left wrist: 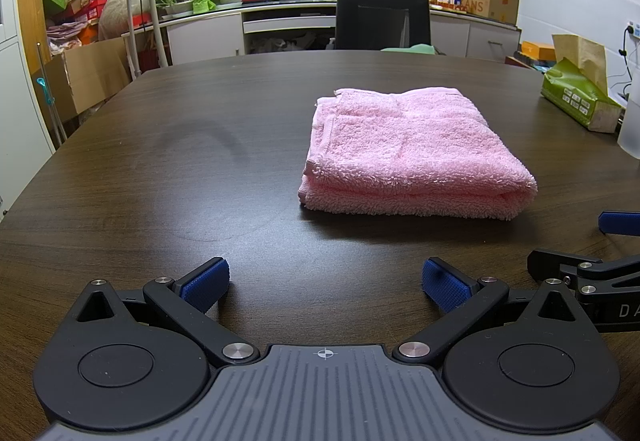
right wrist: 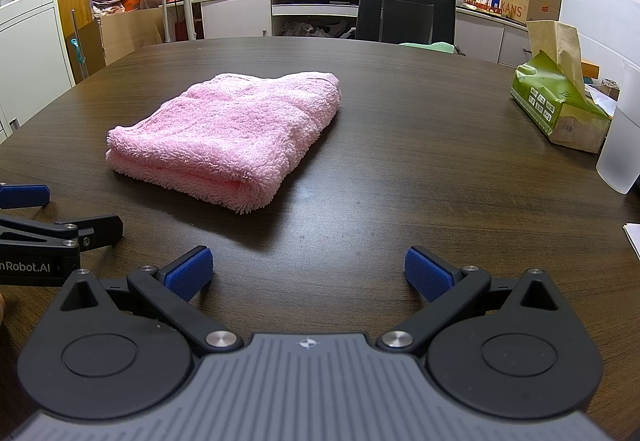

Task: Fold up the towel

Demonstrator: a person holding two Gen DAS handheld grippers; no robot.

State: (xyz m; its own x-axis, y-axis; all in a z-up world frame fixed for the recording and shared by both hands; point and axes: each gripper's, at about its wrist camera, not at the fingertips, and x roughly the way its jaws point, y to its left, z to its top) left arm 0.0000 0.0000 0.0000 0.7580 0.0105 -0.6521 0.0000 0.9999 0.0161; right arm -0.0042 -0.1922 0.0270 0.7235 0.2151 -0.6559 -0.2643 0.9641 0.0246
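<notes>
A pink terry towel (left wrist: pixel 412 153) lies folded into a thick rectangle on the dark wooden table (left wrist: pixel 180 169); in the right wrist view the same towel (right wrist: pixel 232 137) sits left of centre. My left gripper (left wrist: pixel 325 283) is open, its blue pads wide apart with nothing between them, short of the towel and to its left. My right gripper (right wrist: pixel 308 273) is open too, empty, short of the towel and to its right. Each gripper shows at the edge of the other's view: the right one (left wrist: pixel 600 265), the left one (right wrist: pixel 48 233).
A green tissue box (right wrist: pixel 560 109) and a frosted plastic cup (right wrist: pixel 622 145) stand at the table's right side. A black office chair (right wrist: pixel 404 11) stands behind the far edge. Cabinets, plants and cardboard boxes line the back wall.
</notes>
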